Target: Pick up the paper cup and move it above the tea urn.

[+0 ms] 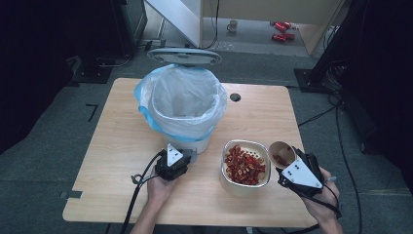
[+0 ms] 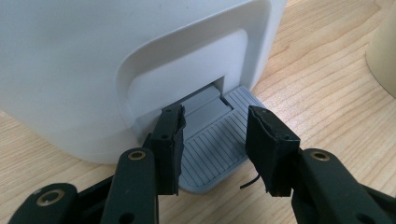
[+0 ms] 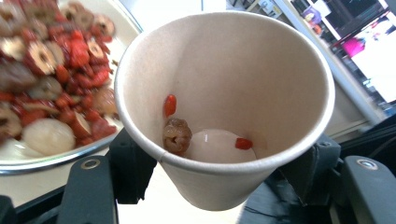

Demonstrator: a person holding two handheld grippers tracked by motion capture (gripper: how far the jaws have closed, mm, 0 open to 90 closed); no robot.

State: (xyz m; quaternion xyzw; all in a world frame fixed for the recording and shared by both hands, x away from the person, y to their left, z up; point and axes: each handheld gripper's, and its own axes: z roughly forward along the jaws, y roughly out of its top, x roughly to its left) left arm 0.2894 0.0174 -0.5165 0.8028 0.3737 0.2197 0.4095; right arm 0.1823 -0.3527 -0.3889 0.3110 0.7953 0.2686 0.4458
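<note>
Pressing the grey pedal [image 2: 212, 149] of the white bin [image 1: 187, 105] with nearly shut, empty jaws, the left gripper [image 1: 173, 165] kept its lid up, so the right gripper [image 1: 292, 163], clasping the paper cup [image 3: 224, 107] beside the bowl [image 1: 245, 165], needed a level carry before tipping.

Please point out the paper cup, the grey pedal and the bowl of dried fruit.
paper cup [image 3: 243, 70], right gripper view, inner wall
grey pedal [image 2: 212, 154], left gripper view, ribbed top
bowl of dried fruit [image 1: 228, 181], high view, outer wall
</note>
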